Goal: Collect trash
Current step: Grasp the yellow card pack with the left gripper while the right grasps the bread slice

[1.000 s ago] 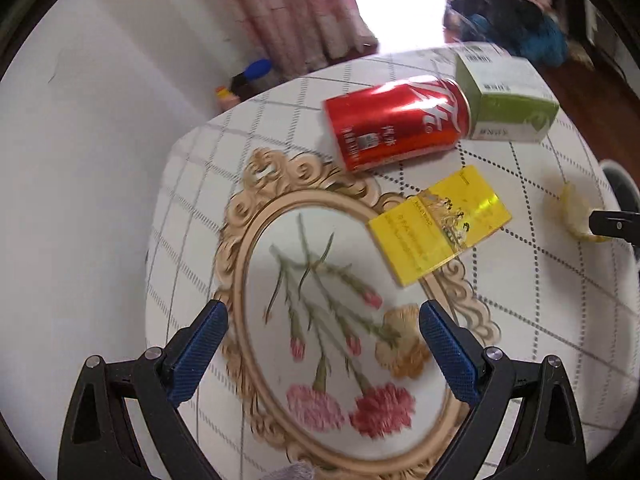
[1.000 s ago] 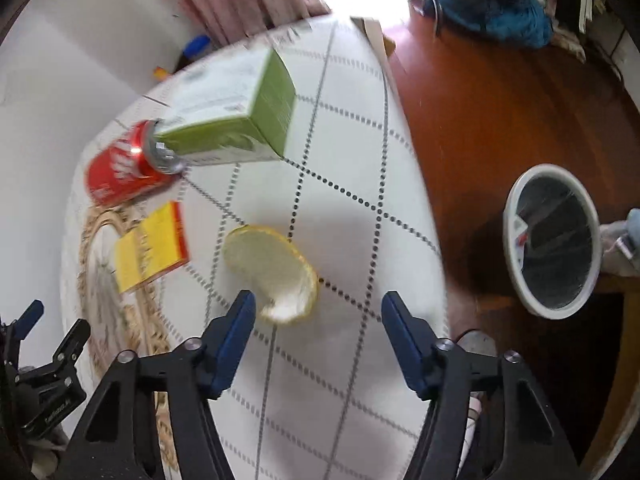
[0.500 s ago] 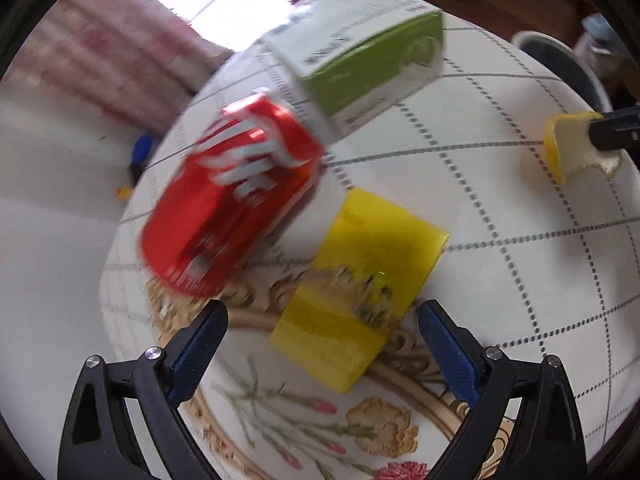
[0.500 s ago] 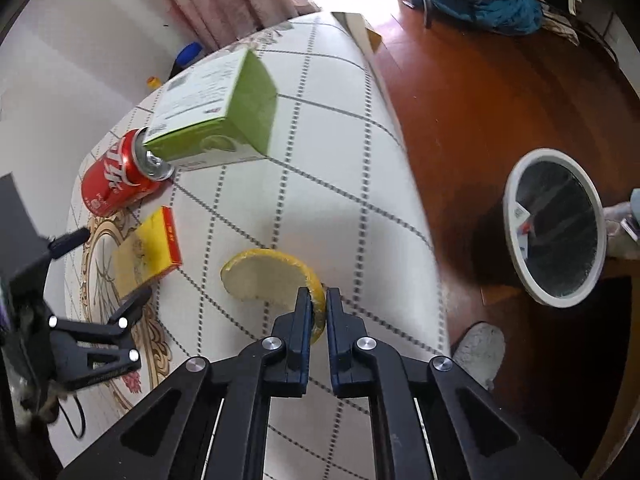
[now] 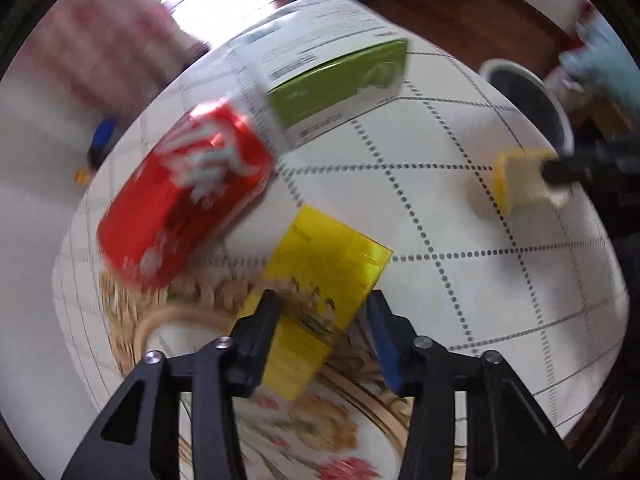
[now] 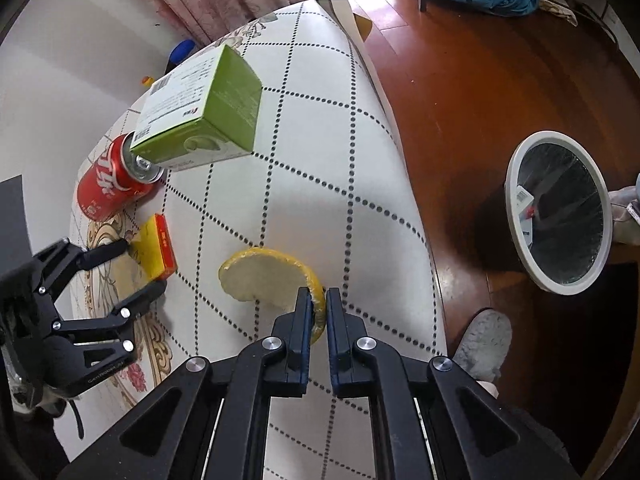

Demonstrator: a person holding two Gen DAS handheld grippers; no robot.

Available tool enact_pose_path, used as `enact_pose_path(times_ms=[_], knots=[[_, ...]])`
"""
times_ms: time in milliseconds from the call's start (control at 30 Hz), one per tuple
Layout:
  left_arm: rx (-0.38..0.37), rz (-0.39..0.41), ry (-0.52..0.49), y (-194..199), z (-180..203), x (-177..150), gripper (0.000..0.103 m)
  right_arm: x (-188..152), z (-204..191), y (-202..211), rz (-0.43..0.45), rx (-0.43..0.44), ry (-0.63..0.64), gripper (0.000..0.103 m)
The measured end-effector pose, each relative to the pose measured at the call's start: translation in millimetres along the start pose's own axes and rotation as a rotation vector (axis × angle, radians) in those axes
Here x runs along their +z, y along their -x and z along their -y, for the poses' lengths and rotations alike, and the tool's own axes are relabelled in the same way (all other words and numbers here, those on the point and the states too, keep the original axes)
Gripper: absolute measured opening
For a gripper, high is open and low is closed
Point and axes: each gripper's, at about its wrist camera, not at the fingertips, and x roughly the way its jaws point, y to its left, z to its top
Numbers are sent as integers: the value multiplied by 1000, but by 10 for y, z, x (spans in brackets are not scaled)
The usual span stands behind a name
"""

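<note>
Right wrist view: right gripper [image 6: 317,309] pinched on curved pithy citrus peel [image 6: 266,280]. Left gripper [image 6: 146,266] at 9 o'clock, jaws just closing around flat yellow box [image 6: 154,250]; contact unclear.

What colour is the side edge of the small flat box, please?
Red, on the yellow box; right wrist view shows it best.

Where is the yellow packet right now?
In the left wrist view, the yellow packet lies low-centre between the left gripper jaws, below the red can.
</note>
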Motion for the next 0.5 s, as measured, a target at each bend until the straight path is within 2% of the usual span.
enact_pose_path(times_ms=[67, 133, 167, 200, 300, 367, 500], knots=[[-67, -13, 122, 91, 7, -124, 39, -68, -3, 30, -3, 8, 2, 7], [-106, -14, 186, 162, 39, -210, 39, -178, 18, 43, -19, 22, -7, 7], [-116, 2, 200, 204, 42, -253, 39, -257, 35, 46, -35, 33, -11, 7], [-86, 18, 203, 260, 60, -291, 39, -320, 41, 48, -45, 38, -9, 7], [-1, 72, 139, 326, 86, -262, 43, -478, 71, 70, -50, 43, -8, 7], [21, 80, 68, 312, 100, -169, 43, -506, 109, 79, -39, 48, -25, 7], [74, 29, -76, 125, 59, 55, 48, -369, 129, 68, -23, 32, -45, 7]])
